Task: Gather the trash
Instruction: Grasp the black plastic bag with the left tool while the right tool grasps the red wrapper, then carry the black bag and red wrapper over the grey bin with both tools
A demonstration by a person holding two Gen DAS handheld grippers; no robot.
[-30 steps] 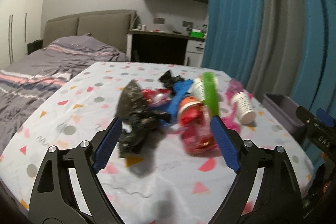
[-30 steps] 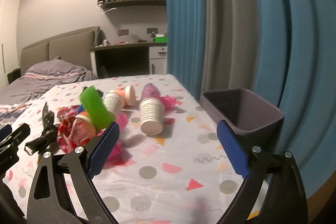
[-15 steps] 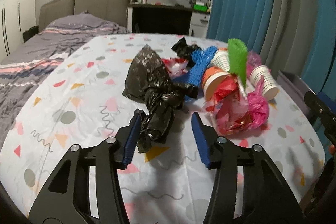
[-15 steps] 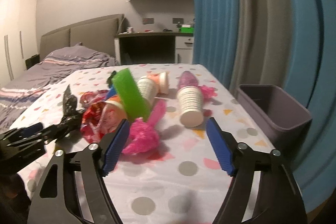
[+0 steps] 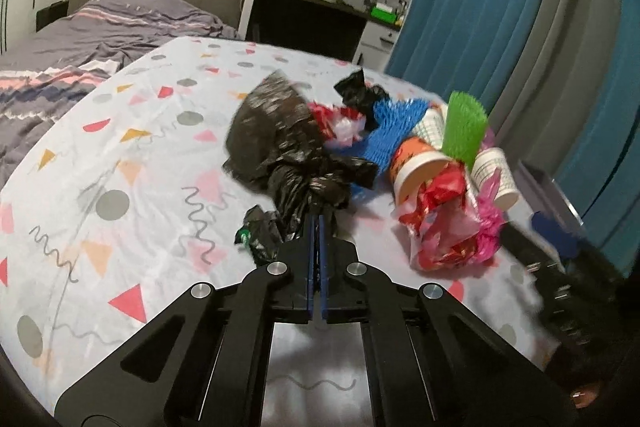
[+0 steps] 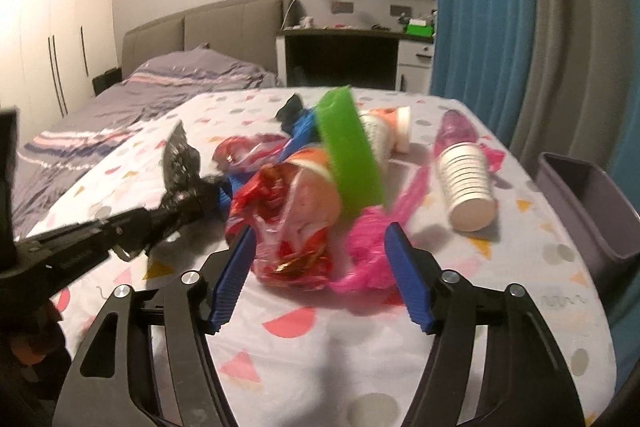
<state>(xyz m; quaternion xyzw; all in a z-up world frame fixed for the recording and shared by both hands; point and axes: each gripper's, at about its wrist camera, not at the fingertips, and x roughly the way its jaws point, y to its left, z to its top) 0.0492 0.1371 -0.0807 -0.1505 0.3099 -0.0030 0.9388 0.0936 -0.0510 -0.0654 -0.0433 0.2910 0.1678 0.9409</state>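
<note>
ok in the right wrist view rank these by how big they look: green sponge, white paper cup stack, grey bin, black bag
1. green sponge
2. grey bin, partly cut off, and white paper cup stack: too close to rank
3. black bag, farther off and edge-on, so its true size is unsure

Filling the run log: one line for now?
left gripper: shut on black bag | right gripper: open, at red wrapper | bin: waiting

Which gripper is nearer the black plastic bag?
Left. The left gripper is shut on the black plastic bag's knotted end. The right gripper is open, apart from it, straddling the red wrapper.
</note>
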